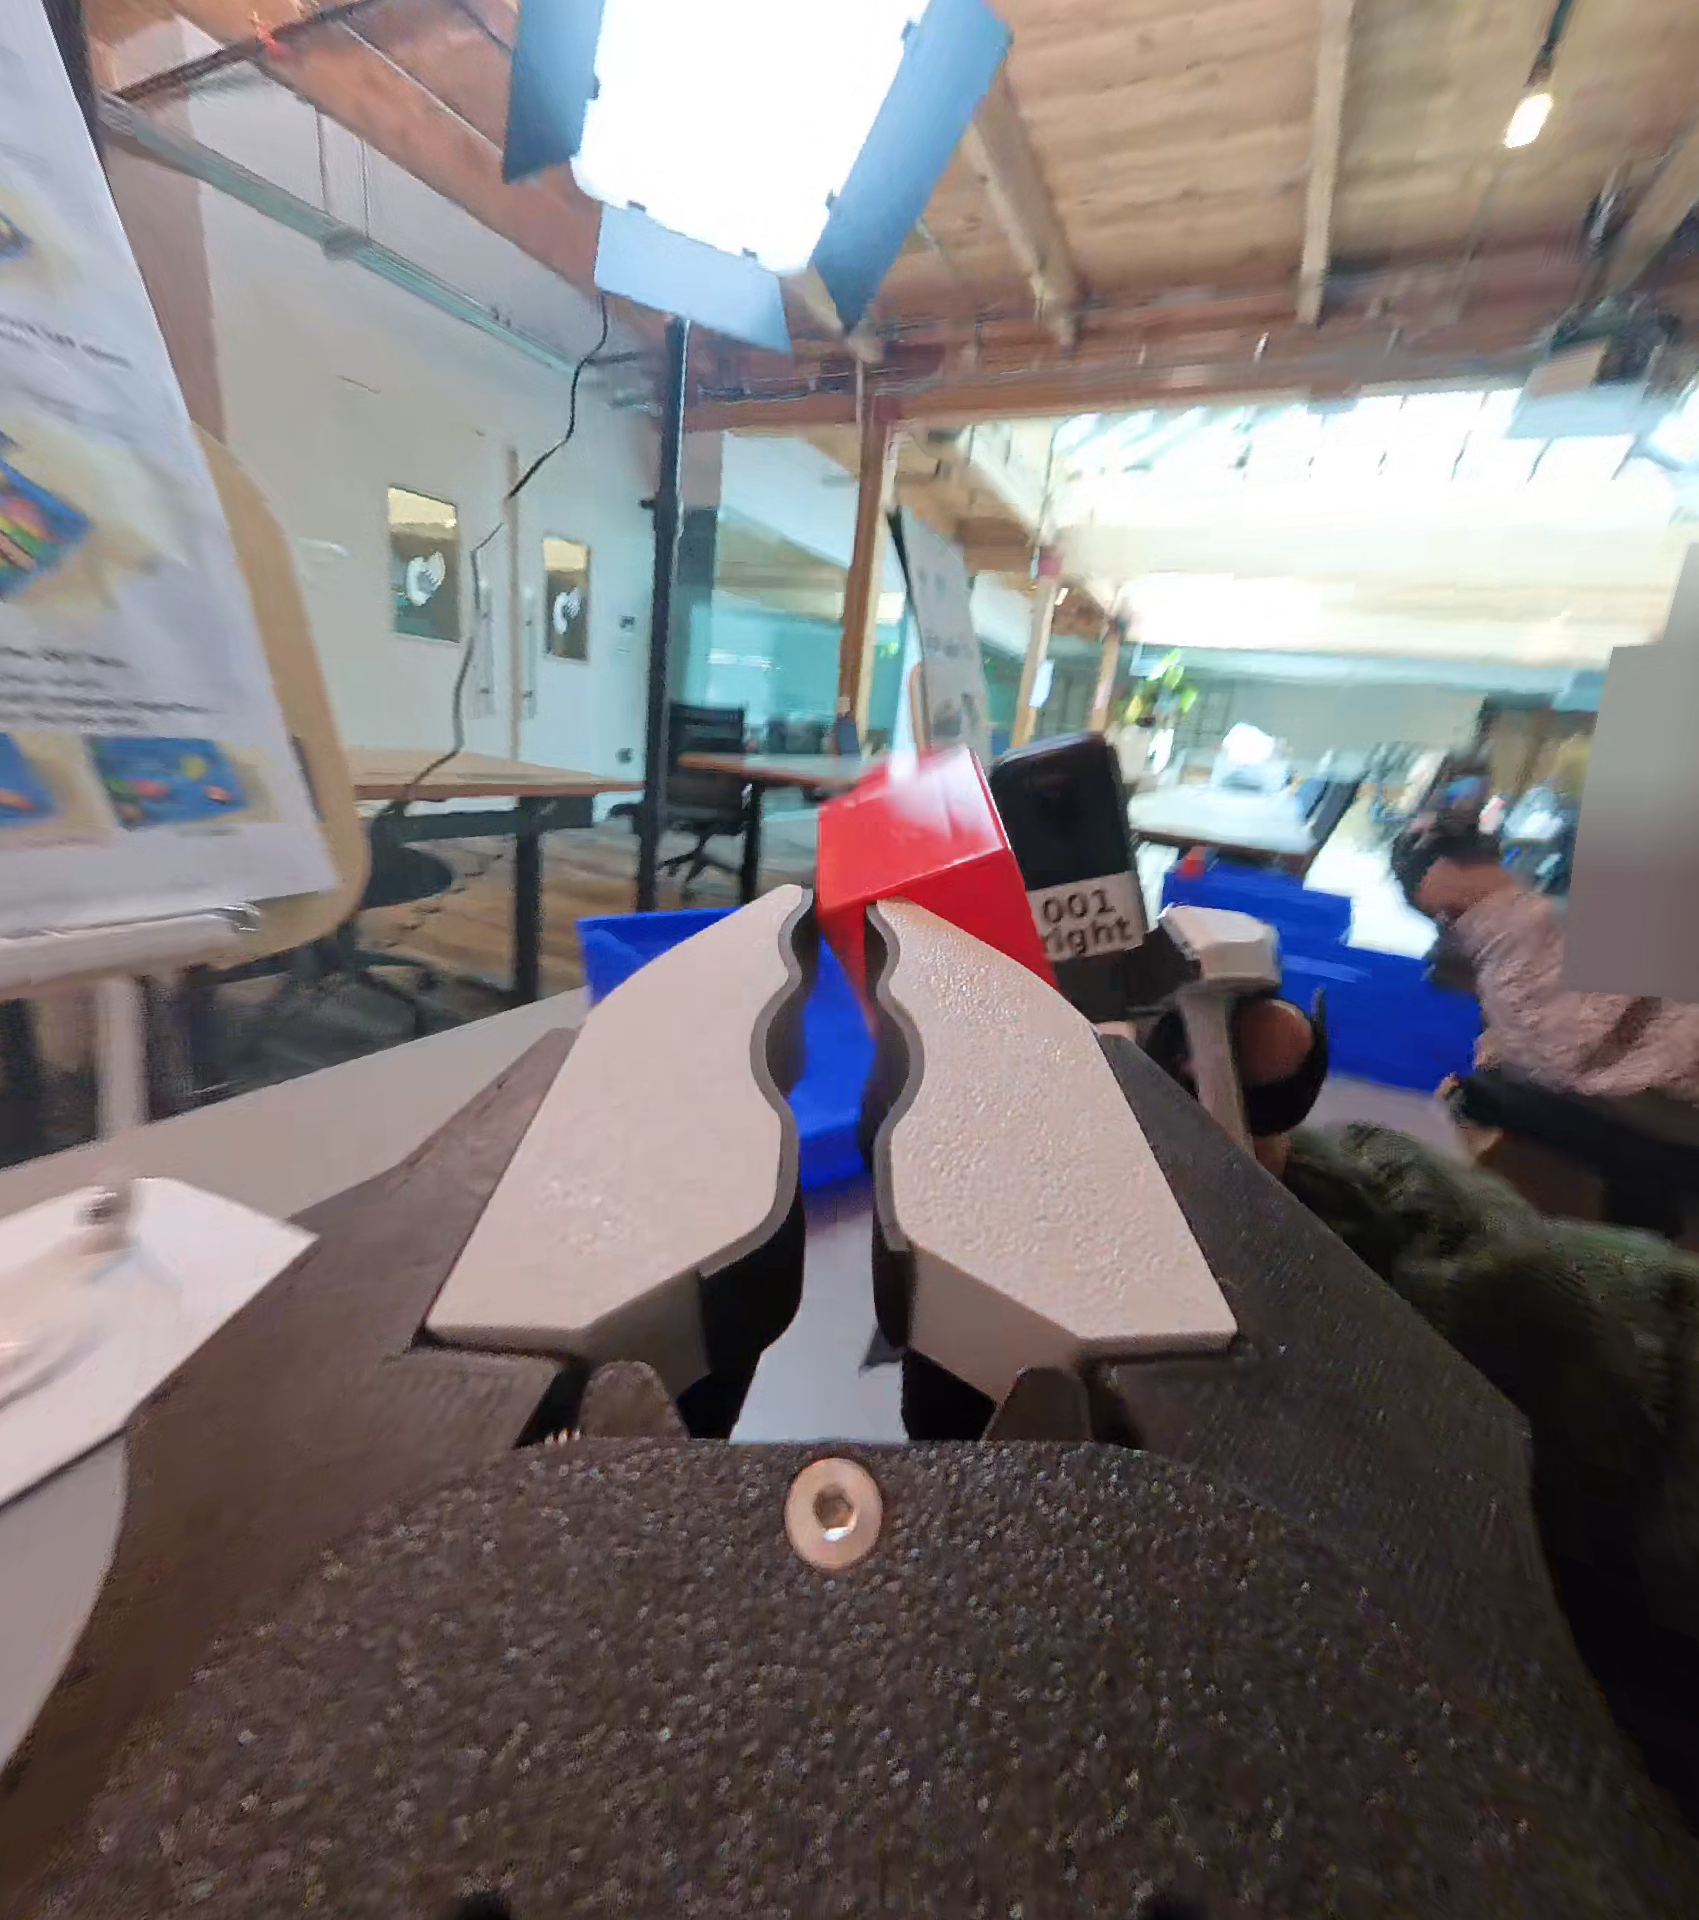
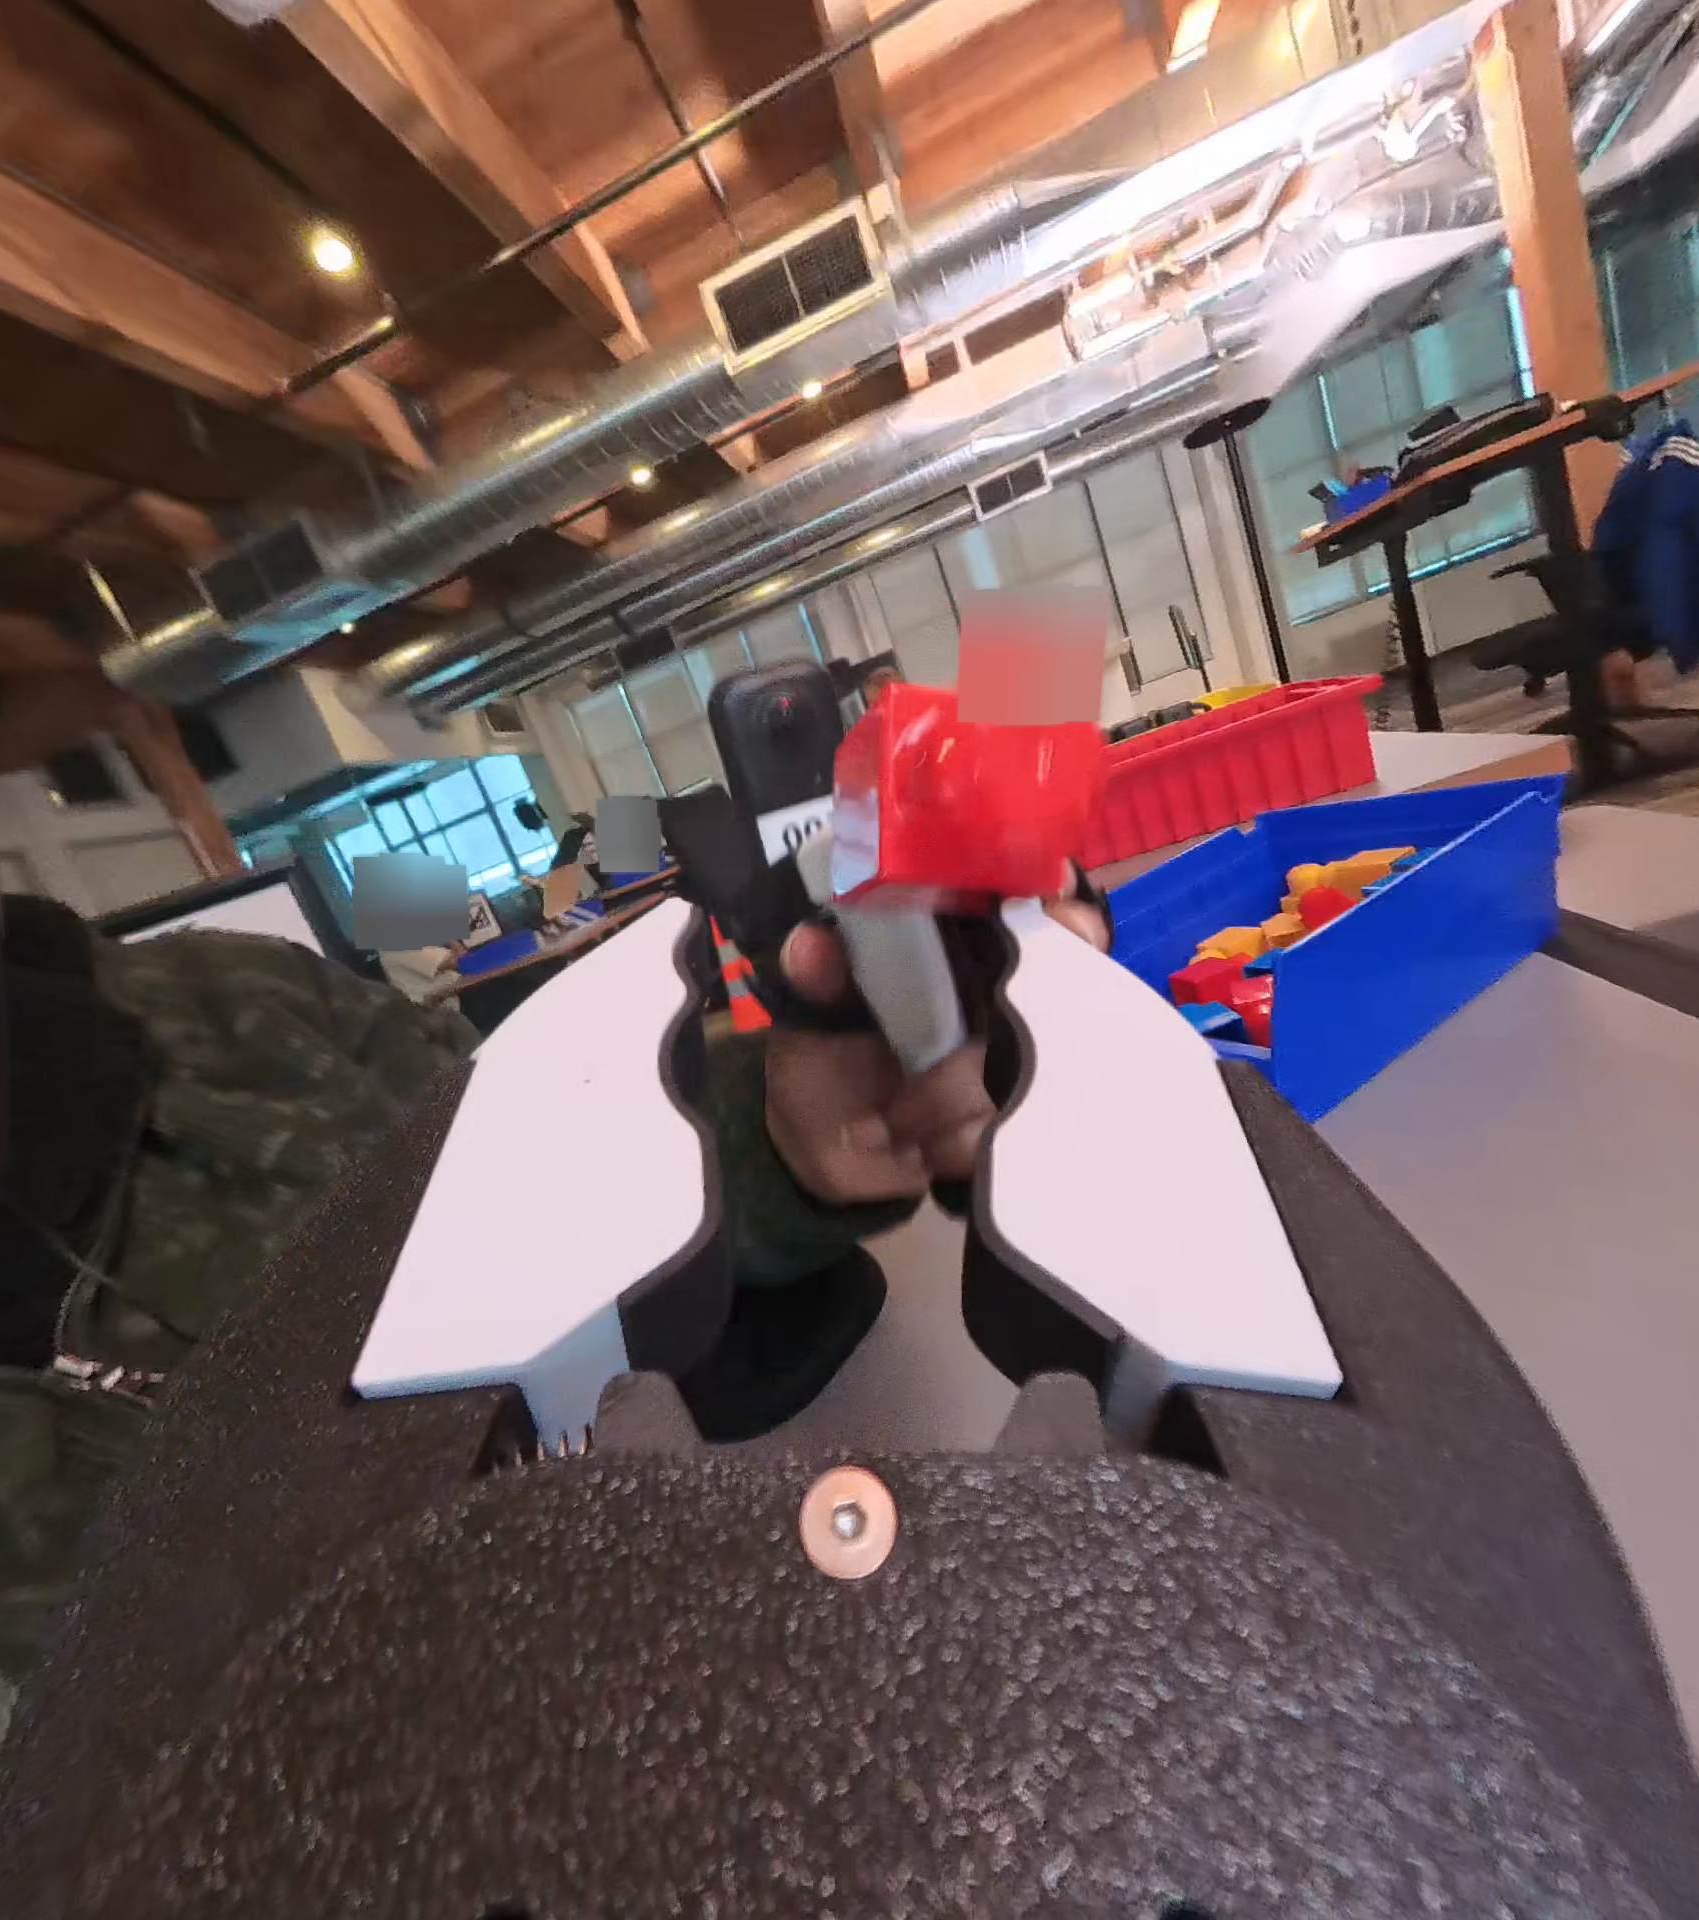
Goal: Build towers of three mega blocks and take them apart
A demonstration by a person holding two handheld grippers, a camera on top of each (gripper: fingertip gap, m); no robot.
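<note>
- Two wrist views to go through; I start with the left one. My left gripper (image 1: 840, 920) has its fingers nearly closed, clamped at the tips on the lower edge of a red block (image 1: 912, 847), which is held up in the air and tilted.
- Behind the block in the same view I see the right gripper (image 1: 1224, 966) with its dark camera, close to the block but not touching it as far as I can tell. A blue bin (image 1: 637, 940) sits on the grey table (image 1: 388, 1091) beyond my fingers, and a stand with printed sheets (image 1: 45, 520) is at the far left.
- Right wrist view: my right gripper (image 2: 840, 940) has its fingers spread wide with nothing between them. Through the gap I see the left gripper (image 2: 881, 914), the hand (image 2: 855, 1122) holding it, and the red block (image 2: 970, 810) pinched at its tip, raised above the table (image 2: 1551, 1195).
- Off to the right a blue bin (image 2: 1344, 935) holds loose blocks (image 2: 1271, 935) in red, orange and yellow; a red bin (image 2: 1240, 769) stands behind it.
- My judgement on progress: only one block is in hand and I see no stacked tower anywhere, so either a build is just starting or a teardown is ending; I cannot tell which. If building, two more blocks are needed.
</note>
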